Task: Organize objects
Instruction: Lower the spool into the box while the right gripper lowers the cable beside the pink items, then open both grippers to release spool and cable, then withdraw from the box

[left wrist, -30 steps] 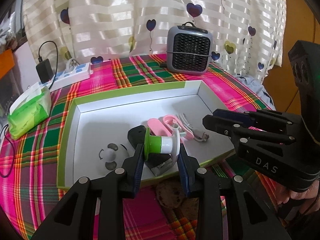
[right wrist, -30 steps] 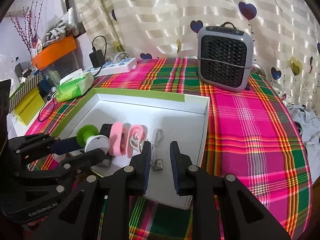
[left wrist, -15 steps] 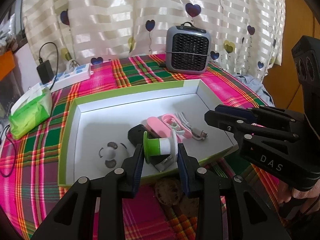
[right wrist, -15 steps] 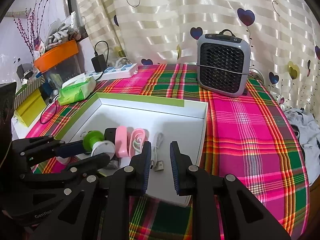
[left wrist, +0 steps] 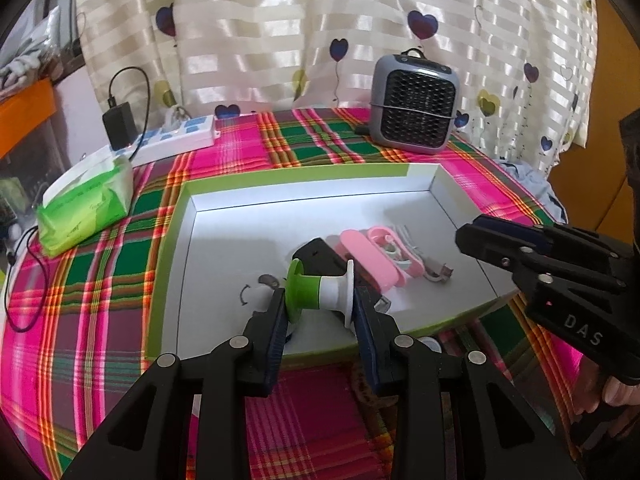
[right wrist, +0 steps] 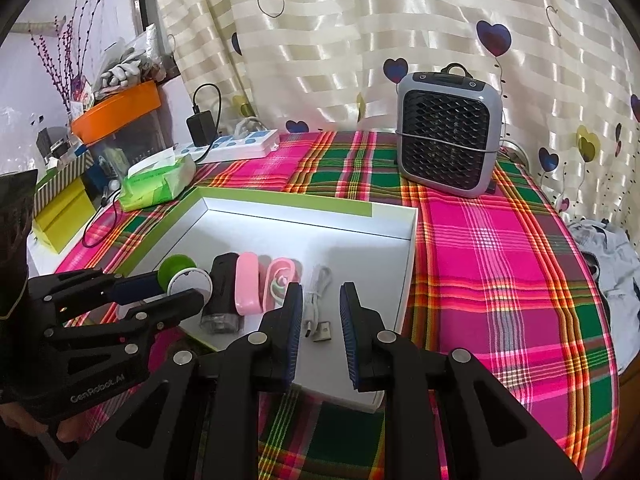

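Left wrist view: we held the green-and-white plastic spool [left wrist: 320, 294] endwise in the half-open left gripper [left wrist: 320, 322]; light, rigid, slippery. The right gripper [right wrist: 320, 330] stayed nearly closed, empty.

Green-and-white spool [left wrist: 320, 294]: lies sideways, clamped end to end by gripper pads, over the near left part of the shallow white tray [left wrist: 312, 208]. Inside the tray: black device [right wrist: 223, 292], pink case [right wrist: 248, 288], pink open case [right wrist: 280, 280], white USB cable [right wrist: 318, 300], side by side.

Round thing [left wrist: 267, 288] — perhaps half hidden
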The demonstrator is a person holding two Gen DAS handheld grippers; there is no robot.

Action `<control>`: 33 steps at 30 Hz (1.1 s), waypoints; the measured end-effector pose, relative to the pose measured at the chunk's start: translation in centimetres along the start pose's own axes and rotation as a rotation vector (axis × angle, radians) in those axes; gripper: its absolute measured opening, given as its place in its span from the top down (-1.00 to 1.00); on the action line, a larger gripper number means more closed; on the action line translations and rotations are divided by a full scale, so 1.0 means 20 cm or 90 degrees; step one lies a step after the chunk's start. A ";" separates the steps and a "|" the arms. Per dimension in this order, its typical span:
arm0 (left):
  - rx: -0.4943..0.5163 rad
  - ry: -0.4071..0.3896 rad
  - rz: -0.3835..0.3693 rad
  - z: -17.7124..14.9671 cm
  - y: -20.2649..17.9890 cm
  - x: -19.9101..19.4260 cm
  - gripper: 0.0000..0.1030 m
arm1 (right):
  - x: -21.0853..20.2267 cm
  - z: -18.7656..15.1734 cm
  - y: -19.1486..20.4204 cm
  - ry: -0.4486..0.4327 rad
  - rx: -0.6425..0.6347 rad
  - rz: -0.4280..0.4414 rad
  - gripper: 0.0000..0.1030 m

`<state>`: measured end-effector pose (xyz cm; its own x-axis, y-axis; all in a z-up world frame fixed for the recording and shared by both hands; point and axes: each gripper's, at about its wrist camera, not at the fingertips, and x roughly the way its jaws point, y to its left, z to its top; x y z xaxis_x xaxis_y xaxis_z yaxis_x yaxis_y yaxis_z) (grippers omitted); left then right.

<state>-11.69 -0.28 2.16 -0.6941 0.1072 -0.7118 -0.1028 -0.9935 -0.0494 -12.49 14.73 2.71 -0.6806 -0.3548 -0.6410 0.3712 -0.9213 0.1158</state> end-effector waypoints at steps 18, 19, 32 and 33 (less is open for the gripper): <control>-0.018 0.005 0.009 0.00 0.05 0.01 0.33 | -0.03 0.00 0.04 -0.022 -0.017 0.010 0.61; -0.018 0.005 0.007 0.00 0.06 0.01 0.33 | -0.04 0.00 0.05 -0.023 -0.019 0.011 0.61; -0.024 -0.011 -0.008 -0.02 0.08 -0.08 0.32 | -0.09 -0.01 0.09 -0.052 -0.029 0.024 0.61; -0.026 -0.012 -0.009 -0.02 0.08 -0.09 0.32 | -0.10 -0.01 0.09 -0.056 -0.031 0.026 0.61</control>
<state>-10.29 -2.03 3.00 -0.7057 0.1222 -0.6979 -0.0845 -0.9925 -0.0883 -10.40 13.70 4.06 -0.7159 -0.4068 -0.5674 0.4285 -0.8977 0.1028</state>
